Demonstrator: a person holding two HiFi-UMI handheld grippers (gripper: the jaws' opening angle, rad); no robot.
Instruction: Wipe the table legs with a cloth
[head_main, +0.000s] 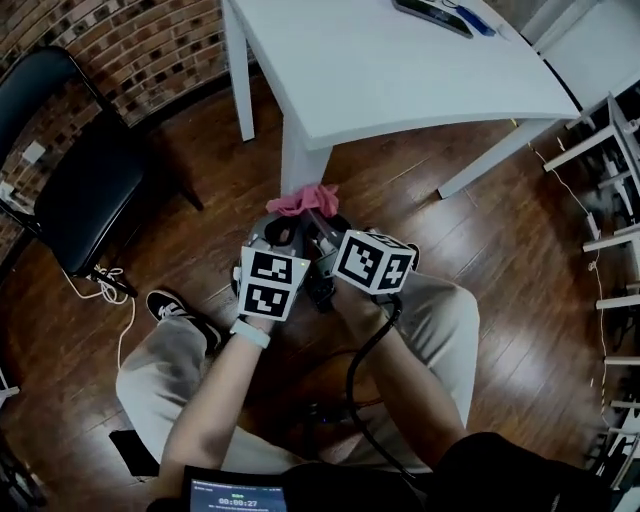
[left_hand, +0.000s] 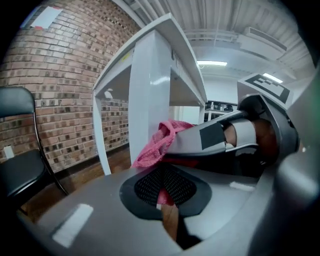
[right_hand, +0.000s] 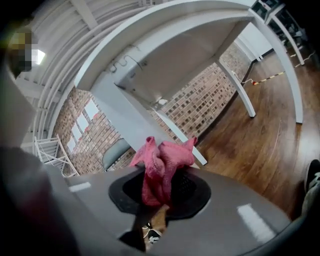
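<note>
Right gripper (right_hand: 157, 202) jaws clamp pink cloth (right_hand: 162, 162) at white table leg (left_hand: 150, 100). Left gripper (left_hand: 162, 195) jaws closed, pinching cloth scrap (only small bit shows).

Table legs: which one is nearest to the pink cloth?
The thick square leg at the near corner, just beyond the pink cloth. The thin left leg and the slanted right leg stand farther off.

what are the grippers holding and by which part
The cloth. The right gripper clamps its bunched middle, with folds sticking out past the jaws. The left gripper looks shut on a small corner of it.
</note>
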